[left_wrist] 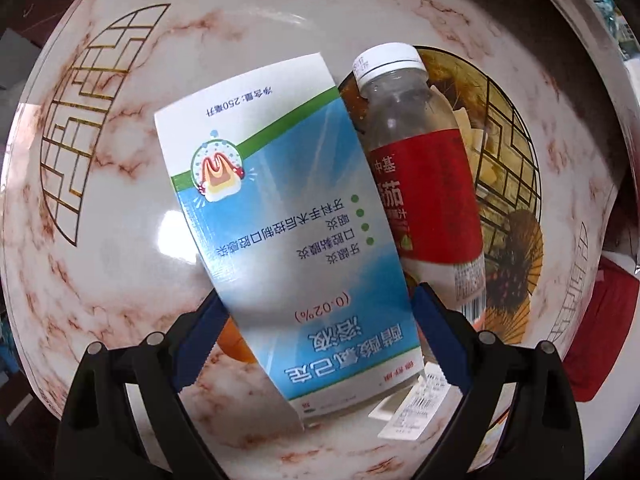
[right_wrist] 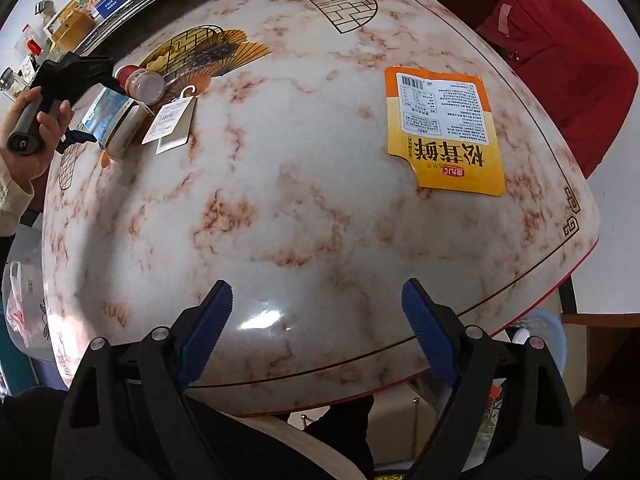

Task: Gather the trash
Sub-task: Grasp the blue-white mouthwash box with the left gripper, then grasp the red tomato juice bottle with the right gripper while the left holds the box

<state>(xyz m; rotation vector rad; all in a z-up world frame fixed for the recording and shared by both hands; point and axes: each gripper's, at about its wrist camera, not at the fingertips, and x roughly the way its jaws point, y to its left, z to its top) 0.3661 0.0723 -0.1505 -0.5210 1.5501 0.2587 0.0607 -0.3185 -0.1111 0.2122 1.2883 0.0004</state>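
Glossy marbled table [right_wrist: 304, 208]; glossy cardboard box [left_wrist: 280, 208]; clear plastic bottle [left_wrist: 416, 152].

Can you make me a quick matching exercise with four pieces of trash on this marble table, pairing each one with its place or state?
Things:
1. blue and white box
2. red-label bottle
3. orange pouch
4. paper tags

Places or states:
A. lying flat and alone, near the table's far right corner in the right wrist view
B. between the left gripper's open jaws
C. lying on its side, white cap on
D. beside the box and the bottle

Pairs: 1-B, 2-C, 3-A, 4-D
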